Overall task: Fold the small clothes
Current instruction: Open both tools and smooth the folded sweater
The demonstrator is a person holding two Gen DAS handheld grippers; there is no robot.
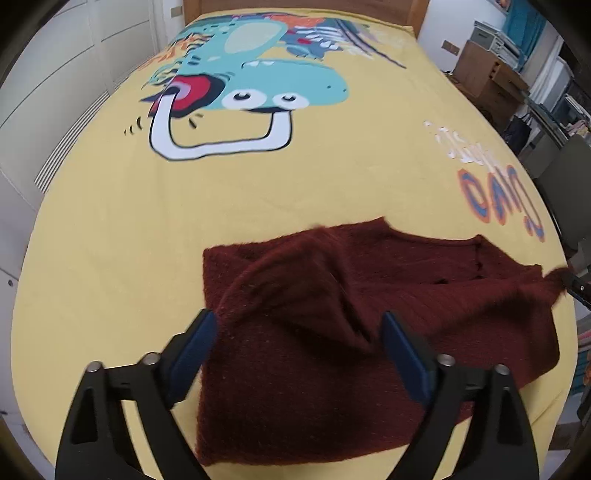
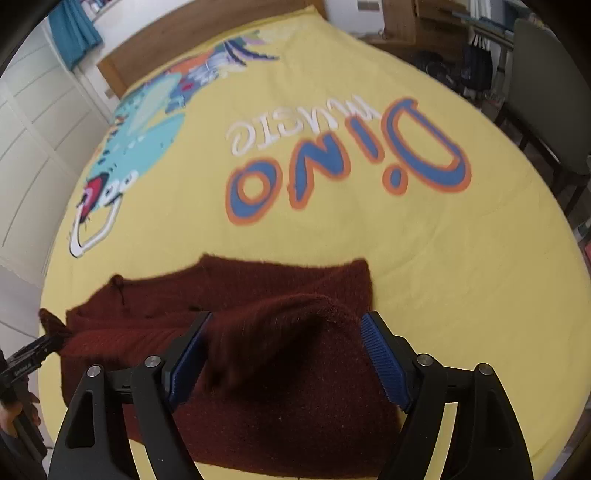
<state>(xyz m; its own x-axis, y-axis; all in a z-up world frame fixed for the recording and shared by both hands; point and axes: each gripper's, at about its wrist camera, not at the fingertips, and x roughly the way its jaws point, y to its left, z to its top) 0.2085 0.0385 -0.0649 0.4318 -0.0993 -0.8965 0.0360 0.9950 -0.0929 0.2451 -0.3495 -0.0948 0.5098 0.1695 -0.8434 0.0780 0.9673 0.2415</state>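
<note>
The left gripper point(image 1: 297, 319) has its jaws spread wide. Its black arms end in ribbed blue pads point(image 1: 192, 354), and a raised ridge of the sweater point(image 1: 295, 387) sits between them with neither pad pressing on it. The right gripper point(image 2: 287, 317) is spread just as wide over the same garment, and a rounded hump of fabric rises between its blue pads point(image 2: 384, 362).

The sweater is a dark maroon knit, fuzzy on the surface and ribbed in places. It lies rumpled and partly doubled over on the near end of the bed. In the left wrist view one corner is drawn out to a point at the frame's right edge, where the other tool shows. In the right wrist view another pointed corner reaches the tool at the left edge. Whether either corner is pinched there, I cannot tell.

Under it lies a smooth yellow sheet point(image 1: 110, 258), lightly creased, printed with a teal cartoon dinosaur point(image 1: 280, 85) and blue-and-orange "Dino" lettering point(image 2: 347, 170). A wooden headboard point(image 2: 207, 29) closes the far end.

White panelled doors point(image 1: 55, 74) stand to one side. On the other are brown cardboard boxes point(image 1: 487, 77), whose contents are hidden, a grey-green chair point(image 2: 546, 92) and a dark bag point(image 2: 478, 62).
</note>
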